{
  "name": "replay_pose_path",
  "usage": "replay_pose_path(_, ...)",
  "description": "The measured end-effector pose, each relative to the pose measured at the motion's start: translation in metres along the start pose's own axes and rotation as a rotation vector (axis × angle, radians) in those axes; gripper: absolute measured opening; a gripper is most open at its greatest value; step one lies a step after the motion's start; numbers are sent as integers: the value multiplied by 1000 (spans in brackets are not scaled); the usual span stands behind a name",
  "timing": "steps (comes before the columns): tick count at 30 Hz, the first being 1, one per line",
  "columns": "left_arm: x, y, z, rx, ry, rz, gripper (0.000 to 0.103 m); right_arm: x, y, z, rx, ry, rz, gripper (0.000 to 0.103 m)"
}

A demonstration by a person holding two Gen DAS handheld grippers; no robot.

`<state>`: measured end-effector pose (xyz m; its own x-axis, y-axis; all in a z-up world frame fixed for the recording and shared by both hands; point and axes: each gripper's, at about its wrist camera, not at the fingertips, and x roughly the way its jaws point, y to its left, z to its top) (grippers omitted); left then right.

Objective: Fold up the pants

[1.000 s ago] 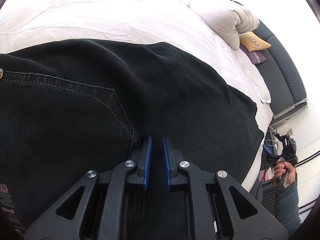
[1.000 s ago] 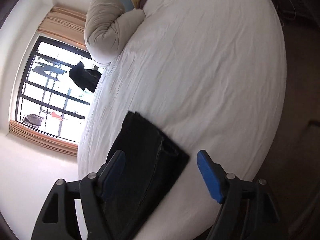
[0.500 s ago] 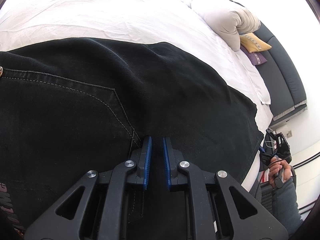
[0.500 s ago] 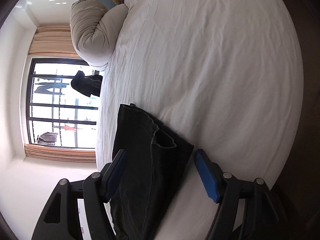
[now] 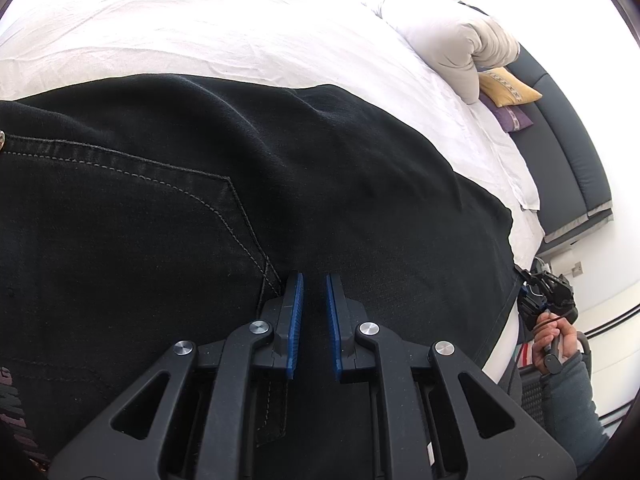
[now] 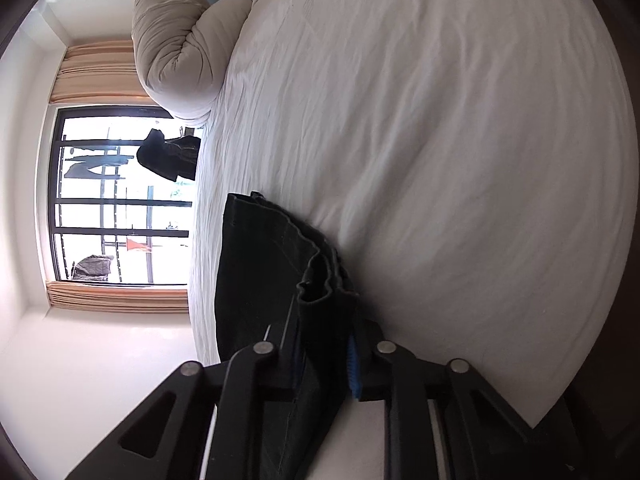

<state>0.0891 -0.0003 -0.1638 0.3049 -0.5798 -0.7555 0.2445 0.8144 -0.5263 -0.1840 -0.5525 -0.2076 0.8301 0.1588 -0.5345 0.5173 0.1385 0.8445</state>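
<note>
Jaws: left gripper [image 5: 313, 312] is nearly together, pinched on the black pants [image 5: 248, 208] just beside the back-pocket stitching [image 5: 240, 224]. Right gripper [image 6: 326, 354] is closing, with the hem end of the pants [image 6: 280, 264] bunched between its blue pads [image 6: 352, 364].

Pants lie flat on the white bed sheet [image 5: 208, 32], along the near edge of the bed. Rolled duvet [image 5: 452, 48] and two cushions [image 5: 508, 88] sit at the head end, well apart.

Handling, my read: heavy denim, soft and floppy, not slippery, not fragile. It will sag between the two grips, so take hold on thick seams: waist and pocket area on one end, stacked hems on the other.

Long axis runs along the bed edge, waist end under the left gripper, leg ends toward the right hand [image 5: 554, 336].
</note>
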Motion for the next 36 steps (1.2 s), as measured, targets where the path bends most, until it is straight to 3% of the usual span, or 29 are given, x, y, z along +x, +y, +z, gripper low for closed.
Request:
replay_pose_path(3,0,1,0,-2,1,0,11,3,4,-5,-17,-20,-11,12)
replay_pose_path(11,-2,0,4,-8,8,9,11,-1,52,-26,-204,-100,-106,11)
replay_pose_path(18,-2,5,3,-18,3,-14,11,8,94,-47,-366,-108,-176,11)
replay_pose_path(22,-2,5,5,-22,8,-9,11,29,155,-107,-691,-30,-237,11)
replay_pose_path(25,0,3,5,-8,7,-2,11,67,199,-200,-1126,120,-296,11)
replay_pose_path(26,0,4,5,-11,6,-8,11,77,204,-228,-1217,182,-283,11)
replay_pose_path(28,1,7,4,-24,8,-23,11,92,208,-270,-1314,268,-247,10)
replay_pose_path(31,2,12,5,-44,12,-45,11,108,205,-311,-1425,315,-274,10)
replay_pose_path(36,-1,13,5,-50,7,-52,11,117,201,-322,-1440,311,-299,11)
